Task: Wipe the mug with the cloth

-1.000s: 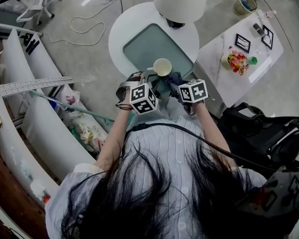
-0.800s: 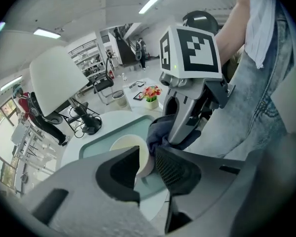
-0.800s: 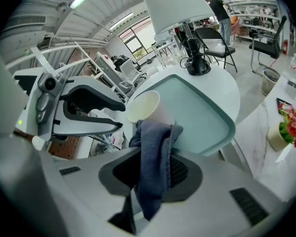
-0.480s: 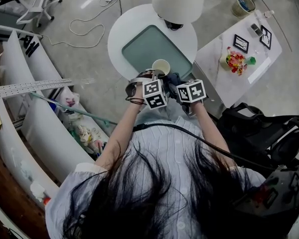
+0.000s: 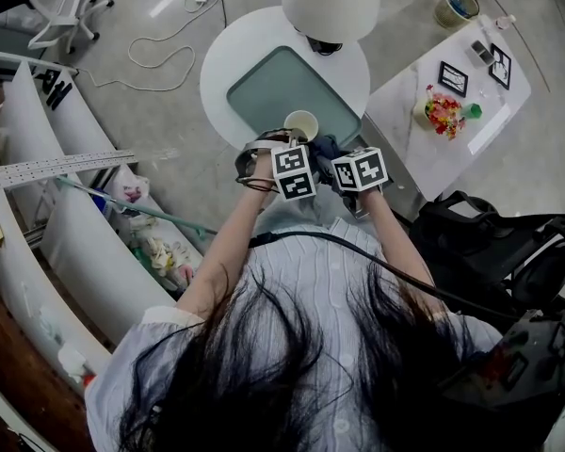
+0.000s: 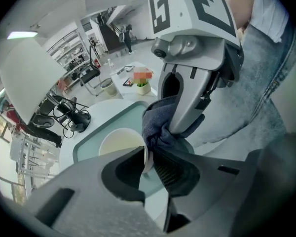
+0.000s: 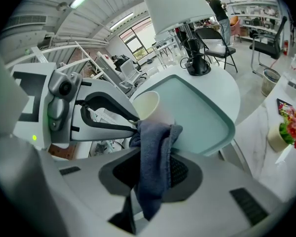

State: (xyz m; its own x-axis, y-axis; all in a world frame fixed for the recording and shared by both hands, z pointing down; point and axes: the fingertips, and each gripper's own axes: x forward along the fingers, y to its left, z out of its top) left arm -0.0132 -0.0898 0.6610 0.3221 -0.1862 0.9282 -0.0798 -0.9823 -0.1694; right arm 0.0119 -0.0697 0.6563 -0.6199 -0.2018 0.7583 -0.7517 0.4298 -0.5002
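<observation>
Left tool [image 6: 147, 156] pinches the mug [image 6: 119, 143] by its rim wall. Right tool [image 7: 153, 168] clamps the cloth [image 7: 157, 147], which touches the mug's side. Mug is held over the worktop's [image 5: 228, 73] near edge. Risk: rim-only grip, so a sideways wiping push could lever the mug loose and drop it.

Head view steeply down; gripper views close, opposed; all share mug [image 5: 302, 124].

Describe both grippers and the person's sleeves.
Left gripper and right gripper: pale grey plastic, dark-padded fingers, each carrying a white cube with black square markers. Pale striped shirt, sleeves ending near the elbows; a black cable crosses it.
</observation>
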